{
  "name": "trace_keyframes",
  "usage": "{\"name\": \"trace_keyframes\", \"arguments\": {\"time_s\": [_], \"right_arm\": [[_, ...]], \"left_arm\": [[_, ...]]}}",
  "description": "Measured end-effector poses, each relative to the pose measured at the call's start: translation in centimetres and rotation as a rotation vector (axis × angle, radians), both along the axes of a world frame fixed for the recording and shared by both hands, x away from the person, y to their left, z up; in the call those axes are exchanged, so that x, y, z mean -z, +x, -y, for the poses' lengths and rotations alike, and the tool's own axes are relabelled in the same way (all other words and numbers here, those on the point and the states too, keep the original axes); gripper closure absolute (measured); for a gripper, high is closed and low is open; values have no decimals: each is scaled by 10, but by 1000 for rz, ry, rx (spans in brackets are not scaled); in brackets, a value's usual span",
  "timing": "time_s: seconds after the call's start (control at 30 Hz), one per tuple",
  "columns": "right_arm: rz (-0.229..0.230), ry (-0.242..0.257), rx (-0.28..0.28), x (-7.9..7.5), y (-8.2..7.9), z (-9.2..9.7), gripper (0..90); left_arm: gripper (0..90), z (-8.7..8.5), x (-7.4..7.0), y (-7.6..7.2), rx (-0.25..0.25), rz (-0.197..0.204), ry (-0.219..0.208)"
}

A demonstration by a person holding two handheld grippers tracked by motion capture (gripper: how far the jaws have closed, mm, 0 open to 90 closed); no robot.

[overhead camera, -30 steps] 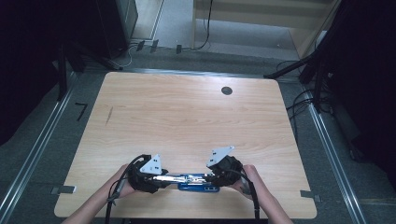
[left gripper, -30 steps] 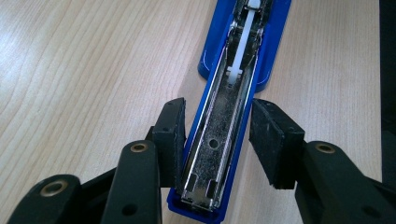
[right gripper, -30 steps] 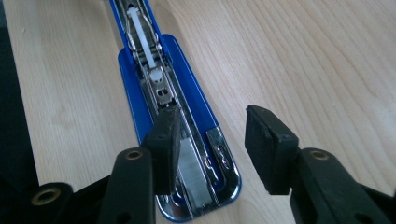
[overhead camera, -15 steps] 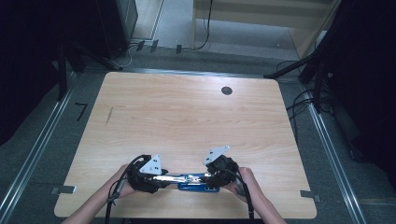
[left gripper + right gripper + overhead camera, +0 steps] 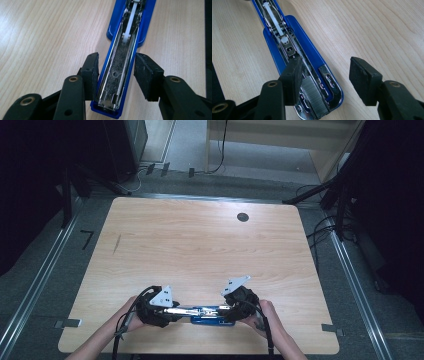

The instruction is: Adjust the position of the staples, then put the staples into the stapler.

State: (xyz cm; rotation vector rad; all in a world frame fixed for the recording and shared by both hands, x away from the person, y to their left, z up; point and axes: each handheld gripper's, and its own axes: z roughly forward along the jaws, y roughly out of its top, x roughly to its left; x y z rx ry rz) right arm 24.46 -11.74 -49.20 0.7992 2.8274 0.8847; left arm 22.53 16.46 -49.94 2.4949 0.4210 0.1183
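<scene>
We see the wooden table (image 5: 200, 250) first, with a blue stapler (image 5: 210, 313) lying opened flat near its front edge, between our two hands. Our left gripper (image 5: 115, 75) straddles the stapler's open magazine arm, its pads set on either side and seemingly pressing the blue edges. Our right gripper (image 5: 325, 75) has just been opening; its jaws stand apart over the stapler's base, one pad just beside a strip of staples (image 5: 314, 96) lying in the metal channel, the other clear.
</scene>
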Motion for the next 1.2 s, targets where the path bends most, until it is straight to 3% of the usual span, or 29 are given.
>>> {"name": "trace_keyframes", "arguments": {"time_s": [0.43,0.73,1.2], "right_arm": [[-2,-12,-2,-1,0,-1,456],[-2,-14,1,0,-1,-1,470],[15,9,18,2,-4,1,472]], "left_arm": [[542,-7,6,1,-15,-16,13],[565,-8,3,-1,9,-7,17],[571,-8,-14,-2,28,17,-33]]}}
